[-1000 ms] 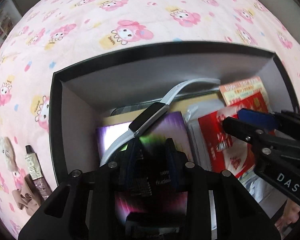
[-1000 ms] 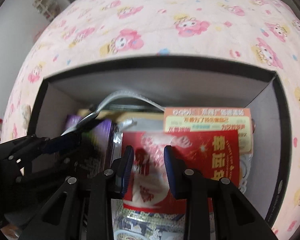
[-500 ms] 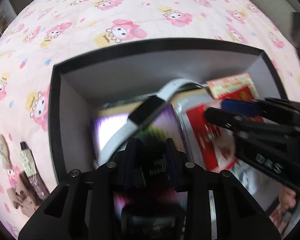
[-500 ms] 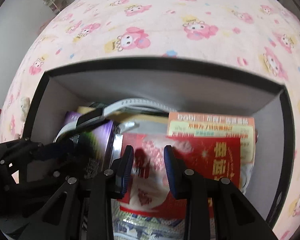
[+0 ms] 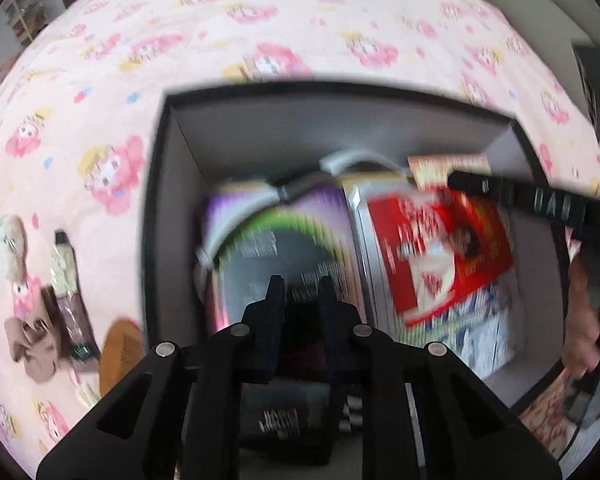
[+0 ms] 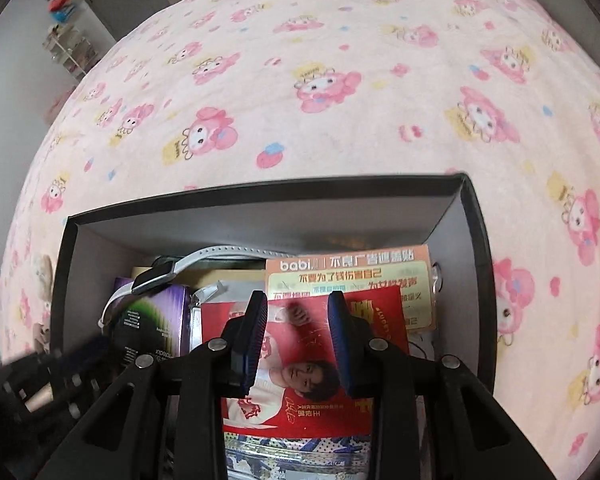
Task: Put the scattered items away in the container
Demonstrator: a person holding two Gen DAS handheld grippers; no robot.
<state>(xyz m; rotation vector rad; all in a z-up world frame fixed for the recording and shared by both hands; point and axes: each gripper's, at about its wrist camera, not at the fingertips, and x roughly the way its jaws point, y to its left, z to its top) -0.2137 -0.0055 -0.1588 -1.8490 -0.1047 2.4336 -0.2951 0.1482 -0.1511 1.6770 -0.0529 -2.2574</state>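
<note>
A black box with grey inner walls sits on the pink cartoon blanket. In it lie a purple carton, a white-strapped watch across the carton's far end, a red packet and an orange card. My left gripper hangs above the purple carton, its jaws closing with nothing between them. My right gripper hovers open and empty over the red packet. It reaches in from the right edge of the left wrist view.
Left of the box on the blanket lie a small plush bear, a slim tube, a brown soft item and an orange disc. A person's hand holds the right gripper. Shelves stand beyond the bed.
The purple carton was between my left fingers; now it lies in the box and the left gripper has drawn back above it. The right gripper has shifted, so the box sits lower in its view.
</note>
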